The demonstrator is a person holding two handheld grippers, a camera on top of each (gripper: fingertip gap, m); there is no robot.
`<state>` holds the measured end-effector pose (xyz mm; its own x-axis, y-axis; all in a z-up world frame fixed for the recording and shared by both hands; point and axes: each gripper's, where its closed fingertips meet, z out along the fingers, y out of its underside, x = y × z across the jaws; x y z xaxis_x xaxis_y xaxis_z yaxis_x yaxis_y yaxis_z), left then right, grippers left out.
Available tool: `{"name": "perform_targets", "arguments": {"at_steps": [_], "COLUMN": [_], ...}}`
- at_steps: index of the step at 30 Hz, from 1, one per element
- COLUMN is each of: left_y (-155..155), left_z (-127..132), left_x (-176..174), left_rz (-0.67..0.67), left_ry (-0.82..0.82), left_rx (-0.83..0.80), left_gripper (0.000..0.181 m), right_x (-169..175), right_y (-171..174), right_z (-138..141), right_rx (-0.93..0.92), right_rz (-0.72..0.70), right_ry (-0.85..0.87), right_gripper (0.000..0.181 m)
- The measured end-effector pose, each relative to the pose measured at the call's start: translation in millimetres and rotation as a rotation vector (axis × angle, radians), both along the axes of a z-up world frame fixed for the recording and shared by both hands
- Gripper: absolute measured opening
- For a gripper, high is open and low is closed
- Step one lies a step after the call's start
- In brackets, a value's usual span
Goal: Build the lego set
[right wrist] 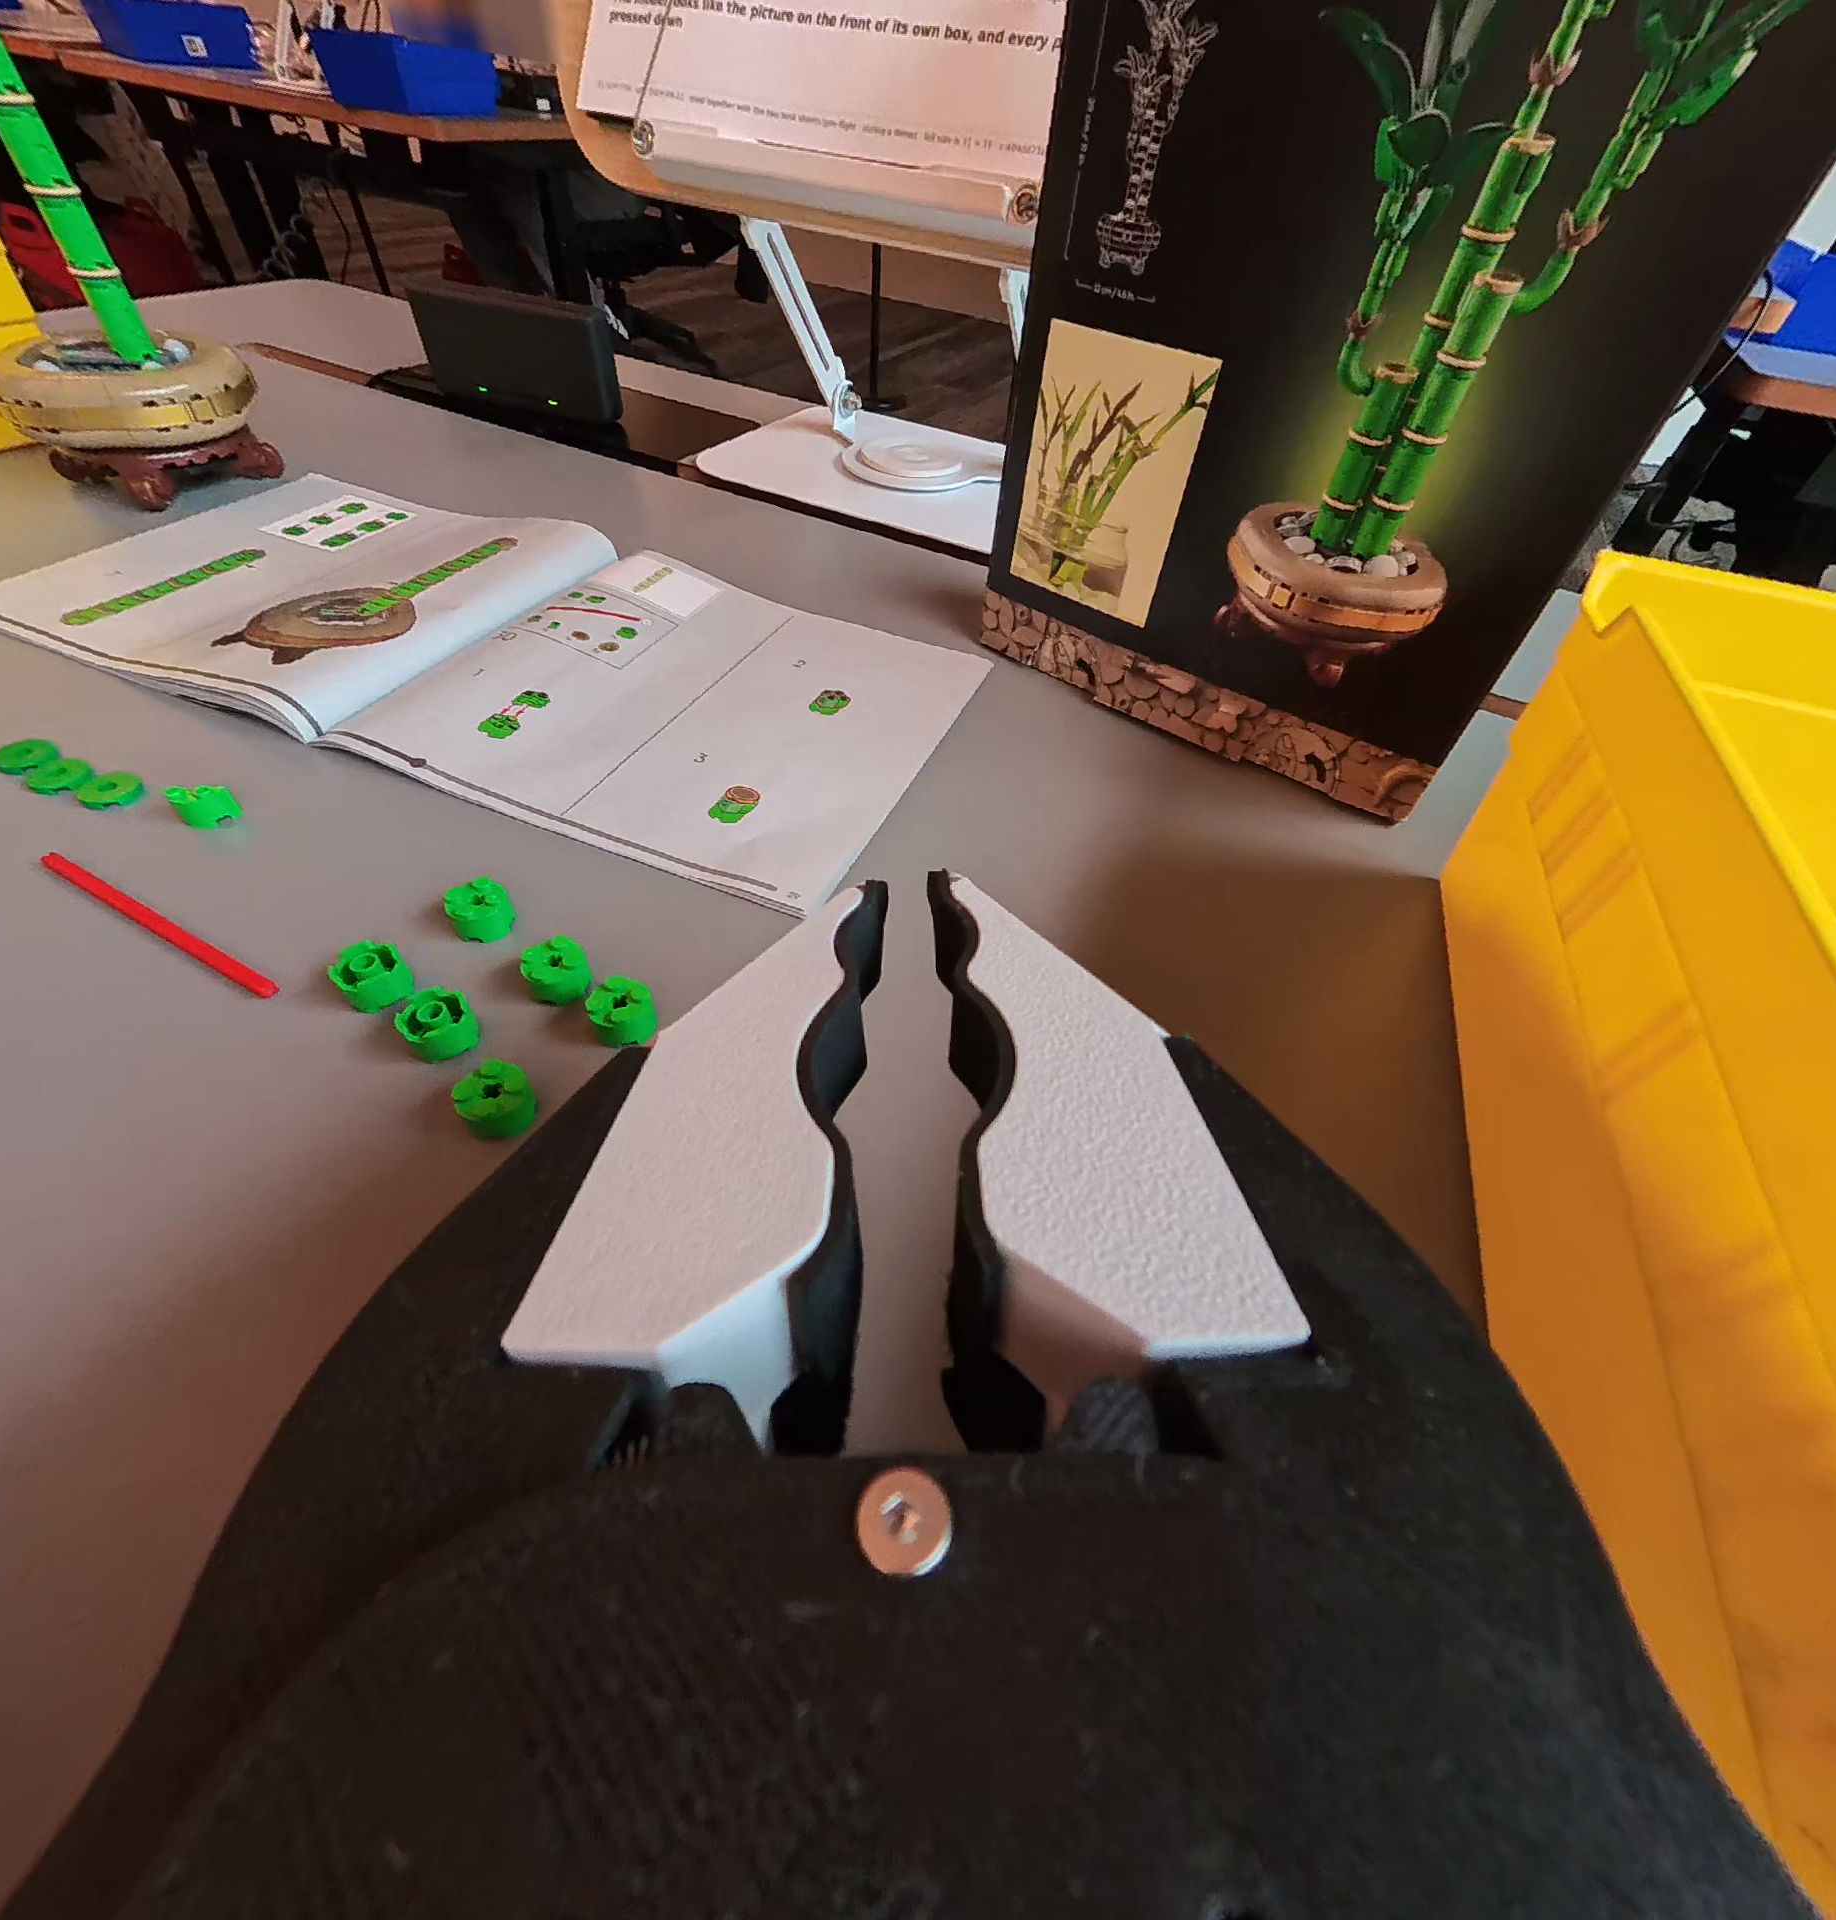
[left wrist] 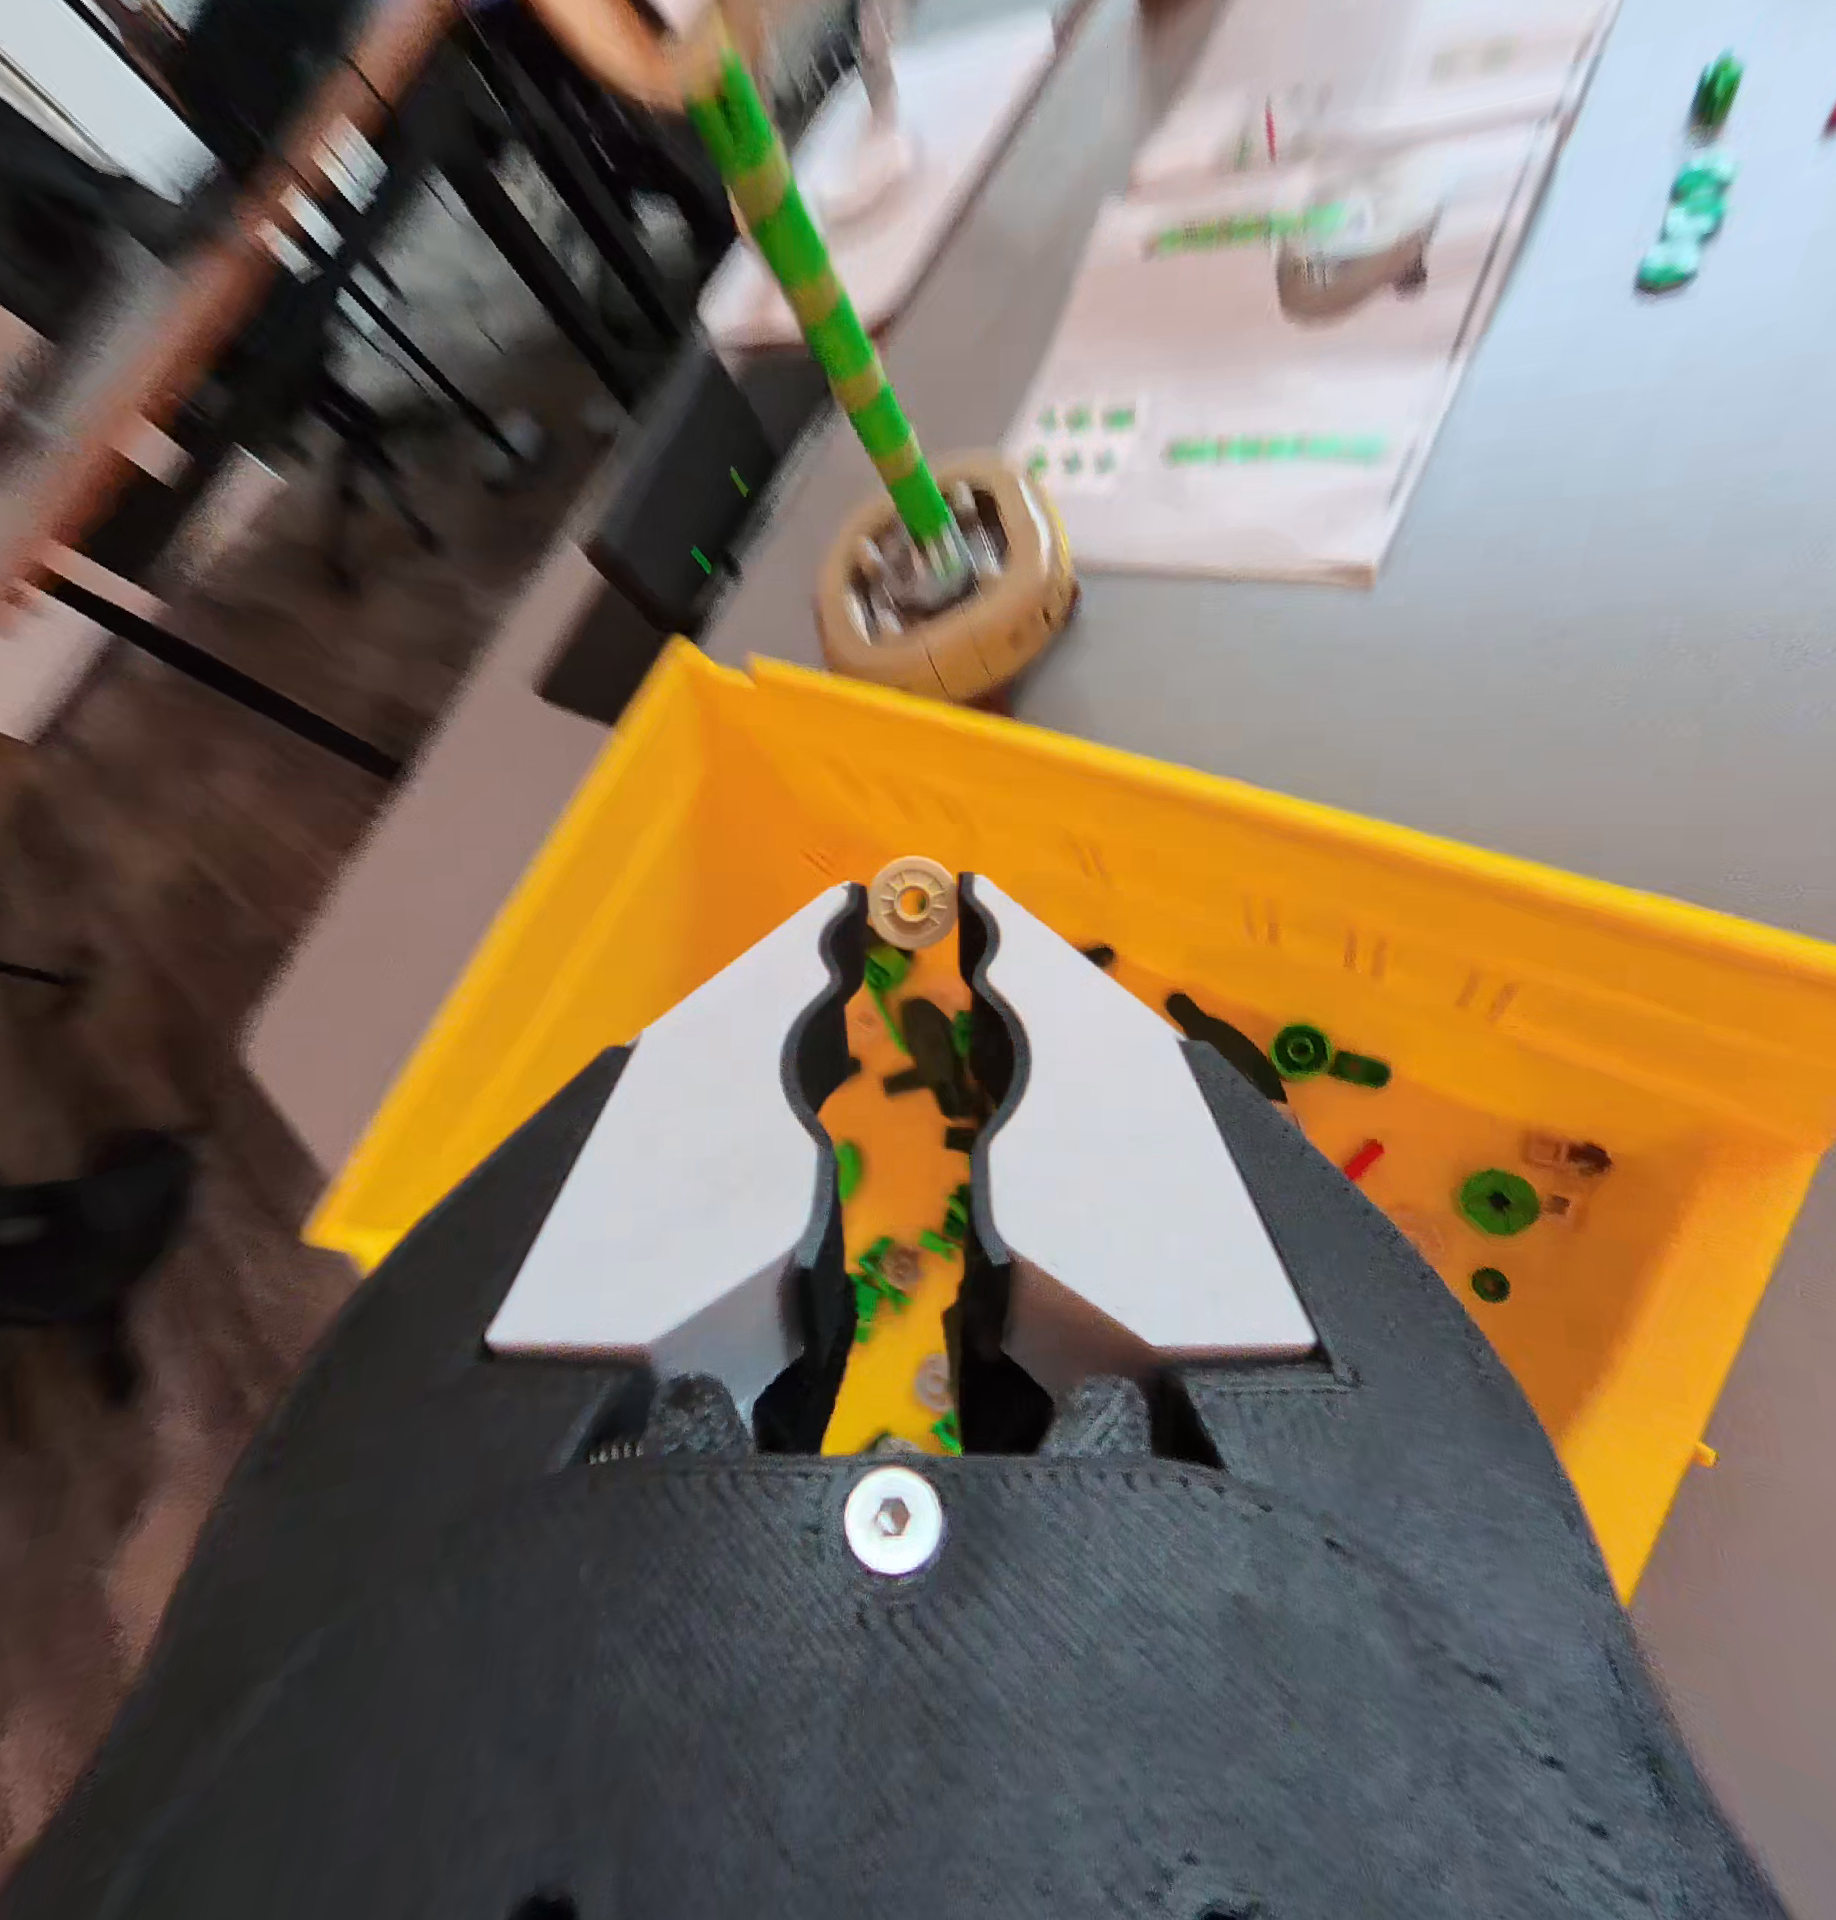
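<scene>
In the left wrist view, the left gripper (left wrist: pixel 912 902) hangs over the yellow bin (left wrist: pixel 1257 831), its fingers (left wrist: pixel 685 1122) clenched on a tan round piece (left wrist: pixel 910 902) at their tips. The bin sits close to the tabletop (left wrist: pixel 1568 644) edge; beyond it stand the pot with green stalk (left wrist: pixel 945 571) and the open instruction booklet (left wrist: pixel 1288 343).

In the right wrist view, the right gripper (right wrist: pixel 906 881) hovers above bare tabletop with fingers slightly parted, empty. Green round bricks (right wrist: pixel 436 1023) and a red rod (right wrist: pixel 161 925) lie left; a yellow bin wall (right wrist: pixel 1672 1143) crowds the right. The set's box (right wrist: pixel 1413 364) bears print, left unread.

Printed writing on the white sheet (right wrist: pixel 820 83), set box (right wrist: pixel 1309 416) and open booklet (right wrist: pixel 540 665).
</scene>
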<state>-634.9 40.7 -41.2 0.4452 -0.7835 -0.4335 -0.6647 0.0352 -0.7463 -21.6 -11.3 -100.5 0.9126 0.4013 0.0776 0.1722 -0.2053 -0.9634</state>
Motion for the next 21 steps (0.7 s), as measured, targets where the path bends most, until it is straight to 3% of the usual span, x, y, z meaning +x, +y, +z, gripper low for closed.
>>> {"name": "perform_targets", "arguments": {"at_steps": [1,5,10,14,21], "left_y": [-5.6,-28.1,-45.9,-78.9,-141.8], "left_z": [18.1,55.8,62.9,54.3,2.7], "left_x": [1.7,19.8,75.6,183.5,397.2], "left_rz": [-0.001,-0.036,-0.12,-0.279,-0.598], "left_ry": [0.0,0.087,0.016,-0.144,-0.138], "left_rx": [0.086,0.307,0.245,0.087,-0.128], "left_gripper": [0.016,0.016,0.016,0.016,0.016], "right_x": [-0.8,-4.5,-8.0,-7.4,1.0], "right_y": [-0.1,-0.1,-2.3,-2.7,-6.6], "right_z": [0.2,1.0,2.3,7.4,18.0], "right_rx": [0.0,0.0,0.008,0.033,0.122], "right_rz": [0.004,0.02,0.028,0.008,-0.068], "right_ry": [0.0,-0.002,-0.025,-0.048,-0.192], "right_gripper": [0.009,0.009,0.011,0.01,0.016]}}
